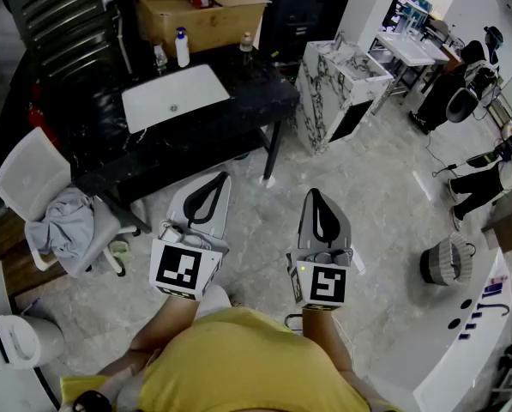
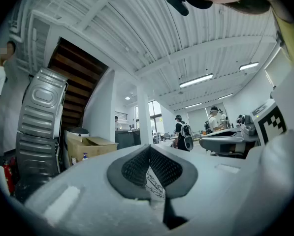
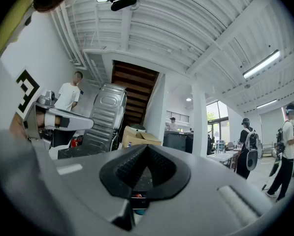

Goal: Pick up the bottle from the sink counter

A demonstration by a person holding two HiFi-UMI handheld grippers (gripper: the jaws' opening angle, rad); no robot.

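In the head view, a white bottle with a blue cap (image 1: 182, 48) stands at the back of the black sink counter (image 1: 238, 110), behind the white basin (image 1: 174, 97). A smaller bottle (image 1: 159, 57) stands to its left, and a dark one (image 1: 246, 43) stands further right. My left gripper (image 1: 224, 177) and right gripper (image 1: 314, 194) hover over the marble floor, well short of the counter. Both are shut and hold nothing. The left gripper (image 2: 149, 147) and right gripper (image 3: 147, 146) each show their tips meeting in their own views. The bottle (image 2: 84, 156) is tiny in the left gripper view.
An open cardboard box (image 1: 200, 7) sits behind the counter. A white chair with grey cloth (image 1: 63, 221) stands at the left, a marble cabinet (image 1: 341, 88) to the counter's right, and a wicker basket (image 1: 448, 260) at the right. People (image 3: 247, 146) stand further off.
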